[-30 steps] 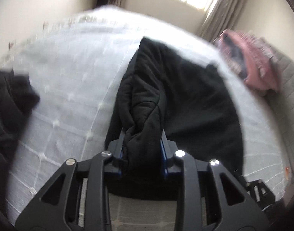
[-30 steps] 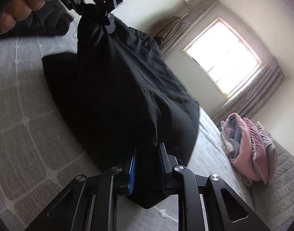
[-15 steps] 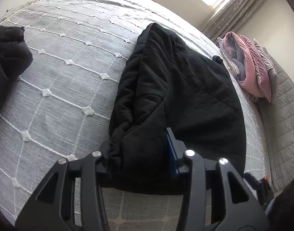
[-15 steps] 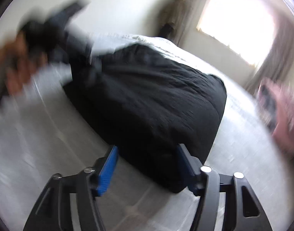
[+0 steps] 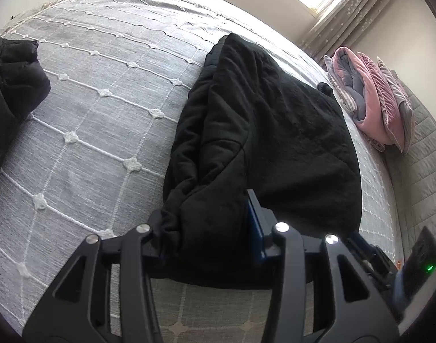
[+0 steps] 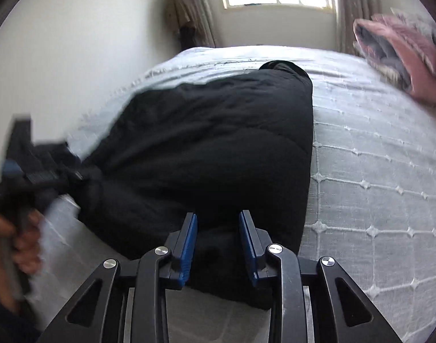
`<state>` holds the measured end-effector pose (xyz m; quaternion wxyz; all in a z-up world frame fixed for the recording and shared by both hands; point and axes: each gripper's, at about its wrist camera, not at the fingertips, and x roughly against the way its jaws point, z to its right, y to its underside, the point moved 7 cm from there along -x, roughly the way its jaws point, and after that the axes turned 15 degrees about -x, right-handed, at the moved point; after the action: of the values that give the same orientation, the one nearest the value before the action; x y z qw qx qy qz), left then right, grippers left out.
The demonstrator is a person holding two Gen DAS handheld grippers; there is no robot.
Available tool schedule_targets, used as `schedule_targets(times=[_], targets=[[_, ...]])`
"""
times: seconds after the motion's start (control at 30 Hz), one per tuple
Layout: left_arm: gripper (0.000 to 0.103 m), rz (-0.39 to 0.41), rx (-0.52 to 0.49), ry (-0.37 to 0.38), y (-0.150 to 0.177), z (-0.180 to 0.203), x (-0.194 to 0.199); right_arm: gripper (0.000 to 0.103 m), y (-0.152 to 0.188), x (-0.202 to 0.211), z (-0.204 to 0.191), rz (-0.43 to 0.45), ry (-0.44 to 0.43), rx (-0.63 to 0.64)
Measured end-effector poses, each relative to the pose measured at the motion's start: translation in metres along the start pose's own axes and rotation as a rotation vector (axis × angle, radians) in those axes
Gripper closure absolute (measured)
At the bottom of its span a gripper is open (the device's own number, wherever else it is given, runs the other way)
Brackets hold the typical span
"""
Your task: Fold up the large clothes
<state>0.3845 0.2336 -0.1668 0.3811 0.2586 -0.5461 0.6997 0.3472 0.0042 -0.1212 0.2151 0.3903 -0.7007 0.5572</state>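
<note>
Left wrist view: at the far left edge lies a second dark garment (image 5: 15, 77), well apart from the work. Bare grey bedspread (image 5: 103, 120) fills the room between it and the black padded jacket (image 5: 275, 120), which lies folded lengthwise up the middle of the frame. My left gripper (image 5: 206, 223) sits at the bottom centre, closed on a bunched end of that jacket; the cloth fills the gap and hides the left pad. At the right, a pink folded blanket (image 5: 369, 105) rests by the bed's edge, near the jacket's far corner but not touching it.

In the right wrist view, my left hand (image 6: 21, 243) shows blurred at lower left. The right gripper (image 6: 218, 237) stands at the bottom centre with its jaws narrow; they have just been closing, with the jacket's near hem behind them, and the blue pads look clear of cloth.

I judge the risks thus: the thick bunch may slip from the left pads if I pull, undoing the fold; a shallow right pinch may catch only the top layer. Open bedspread lies to the right for laying it over.
</note>
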Motion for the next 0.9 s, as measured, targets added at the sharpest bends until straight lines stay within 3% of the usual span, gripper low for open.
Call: schedule_targets(times=[0.07,0.37,0.53,0.63,0.73,0.8,0.9], targets=[[0.057,-0.004,0.010,-0.008,0.003,-0.001,0.001,0.073,0.007,-0.011,-0.001,0.004,0.025,0.037],[0.056,-0.021,0.001,-0.038,0.012,0.001,0.006,0.073,0.001,-0.013,0.019,-0.041,-0.081,-0.036],[0.056,-0.032,-0.029,-0.064,0.013,0.004,0.007,0.073,0.008,-0.013,0.011,-0.011,-0.026,-0.017],[0.052,-0.027,0.000,-0.032,0.007,0.000,0.013,0.073,0.006,-0.013,0.011,-0.020,-0.019,-0.022],[0.052,0.052,0.004,-0.058,-0.009,0.000,0.041,0.073,0.007,-0.012,0.011,-0.021,-0.013,-0.024],[0.052,0.149,-0.057,-0.130,-0.025,0.009,0.067,0.073,0.007,-0.011,0.011,-0.014,-0.014,-0.035],[0.052,0.223,-0.131,-0.124,-0.043,0.033,0.085,0.073,0.009,-0.009,0.011,0.003,-0.015,-0.049]])
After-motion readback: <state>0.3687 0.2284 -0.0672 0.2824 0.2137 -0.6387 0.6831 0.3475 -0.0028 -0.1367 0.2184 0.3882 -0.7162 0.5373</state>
